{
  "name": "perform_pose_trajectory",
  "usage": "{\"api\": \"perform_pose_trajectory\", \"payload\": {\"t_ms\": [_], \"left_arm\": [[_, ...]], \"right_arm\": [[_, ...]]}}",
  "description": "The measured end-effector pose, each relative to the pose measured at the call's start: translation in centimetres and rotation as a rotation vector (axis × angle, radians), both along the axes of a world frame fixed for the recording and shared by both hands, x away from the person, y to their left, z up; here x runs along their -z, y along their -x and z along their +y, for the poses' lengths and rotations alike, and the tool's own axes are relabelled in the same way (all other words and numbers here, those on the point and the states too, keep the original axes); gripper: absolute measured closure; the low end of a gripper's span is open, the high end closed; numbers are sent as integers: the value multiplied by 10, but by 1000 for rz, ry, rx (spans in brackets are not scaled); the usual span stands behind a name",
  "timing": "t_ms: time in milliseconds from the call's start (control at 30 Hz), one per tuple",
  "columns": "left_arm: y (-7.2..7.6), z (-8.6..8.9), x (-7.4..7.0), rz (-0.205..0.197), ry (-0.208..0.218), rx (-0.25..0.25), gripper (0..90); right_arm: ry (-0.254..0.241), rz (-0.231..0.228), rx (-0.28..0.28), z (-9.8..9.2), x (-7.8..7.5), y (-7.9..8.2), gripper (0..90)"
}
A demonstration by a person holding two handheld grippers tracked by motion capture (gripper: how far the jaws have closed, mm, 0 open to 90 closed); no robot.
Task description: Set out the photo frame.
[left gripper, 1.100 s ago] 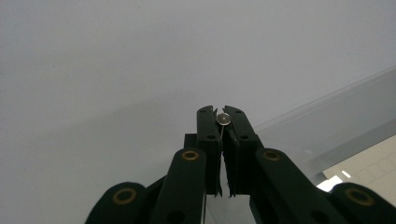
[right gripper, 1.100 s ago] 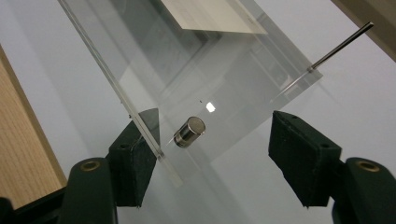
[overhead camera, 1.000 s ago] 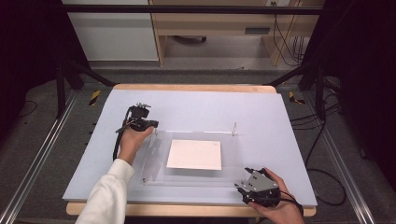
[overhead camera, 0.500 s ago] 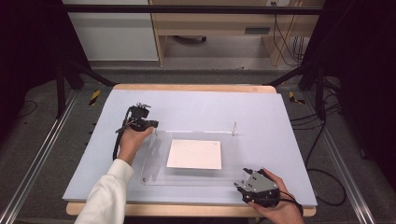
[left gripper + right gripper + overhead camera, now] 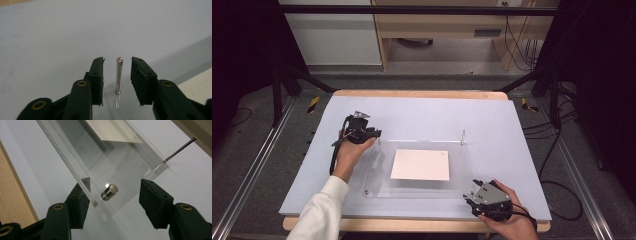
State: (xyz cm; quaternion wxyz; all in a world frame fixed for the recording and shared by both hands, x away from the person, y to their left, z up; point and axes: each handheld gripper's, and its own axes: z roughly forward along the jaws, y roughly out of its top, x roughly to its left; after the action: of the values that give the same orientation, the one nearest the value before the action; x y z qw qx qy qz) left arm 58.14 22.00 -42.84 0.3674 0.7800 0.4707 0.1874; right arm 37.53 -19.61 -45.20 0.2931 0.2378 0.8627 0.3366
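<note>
Clear plastic sheet point(image 5: 422, 167) lies flat mid-bench, white paper point(image 5: 421, 164) under or on it, can't tell which. Thin metal pin point(image 5: 119, 75) stands upright at the sheet's far-left corner; another pin point(image 5: 463, 136) at far-right. Short metal stud point(image 5: 109, 192) at the near-right corner. Left claw point(image 5: 117, 72) open, jaws either side of the pin, not touching. Right claw point(image 5: 114, 195) wide open, straddling the stud corner, gripping nothing. Bench point(image 5: 422, 112) has a grey-blue mat.

Left gripper point(image 5: 117, 63): upright pin point(image 5: 119, 75) stands btwn its jaws, on corner of clear plate point(image 5: 130, 107), touching neither. Right gripper point(image 5: 113, 188): short stud point(image 5: 109, 192) btwn its jaws on plate's near corner; sheet point(image 5: 115, 130) lies beyond; long pin point(image 5: 180, 147) far ahead, right of jaws.
</note>
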Motion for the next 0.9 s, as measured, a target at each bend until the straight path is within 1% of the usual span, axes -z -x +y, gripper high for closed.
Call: {"api": "perform_pose_trajectory", "payload": {"t_ms": [167,200,267,333,433,500,567,600,700,833,900], "left_arm": [[19,4,-14,-62,-25,63,480],[24,4,-17,-76,-29,73,458],[32,5,-24,-102,-28,98,420],[40,5,-30,-114,-25,124,379],[50,4,-37,-137,-45,163,332],[55,4,-40,-161,-42,177,305],[60,3,-44,-177,-28,187,269],[62,2,-45,-186,-31,190,250],[69,-2,-50,-202,-28,201,204],[77,-6,-57,-213,-28,225,174],[81,-8,-60,-221,-36,239,168]], "right_arm": [[-25,-2,-1,-2,-6,-2,433],[-31,4,1,-3,-8,-3,435],[-34,8,10,-3,-11,-4,443],[-32,10,12,-3,-13,-5,449],[-28,19,20,-3,-18,-6,457],[-30,18,23,-3,-21,-7,466],[-38,22,28,-3,-25,-8,476],[-35,18,27,-3,-27,-9,482],[-26,25,28,-2,-33,-10,489],[-28,38,31,-2,-38,-13,495],[-34,40,32,-3,-41,-15,499]]}}
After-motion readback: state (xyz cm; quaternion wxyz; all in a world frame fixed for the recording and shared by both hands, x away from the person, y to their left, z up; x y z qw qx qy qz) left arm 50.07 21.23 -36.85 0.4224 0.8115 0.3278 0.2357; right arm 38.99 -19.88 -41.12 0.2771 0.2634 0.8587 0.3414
